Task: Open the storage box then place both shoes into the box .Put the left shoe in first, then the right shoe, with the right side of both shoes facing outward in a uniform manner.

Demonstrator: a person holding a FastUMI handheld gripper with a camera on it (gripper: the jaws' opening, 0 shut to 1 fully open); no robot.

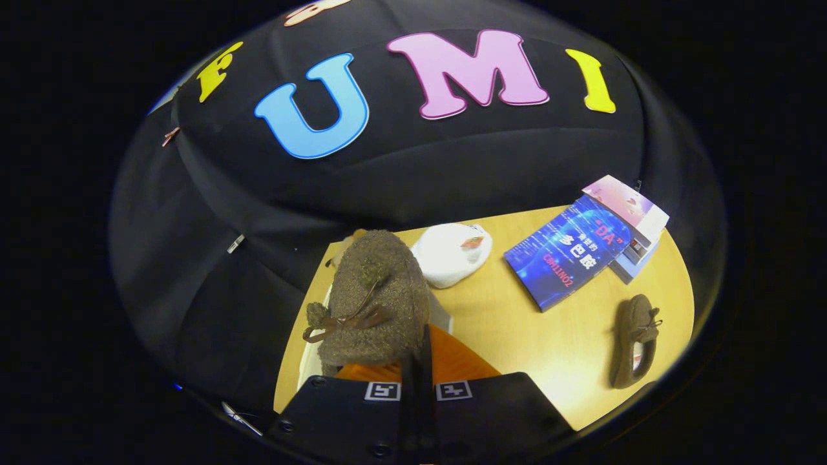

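A fuzzy brown shoe [378, 290] with a brown bow hangs just ahead of my gripper [417, 352], which is shut on its rear edge. The shoe's toe points away from me, toward the booth wall. Beneath the shoe, pale edges of the storage box [309, 365] show on either side of it; most of the box is hidden by the shoe and my fingers. The second brown shoe [636, 339] lies on the wooden table [517, 336] off to the right, sole down, well apart from the box.
A white rounded object [452, 253] sits on the table just beyond the held shoe. A blue book [572, 258] leans on a small stack of books [636, 223] at the far right. The table's left edge runs beside the box.
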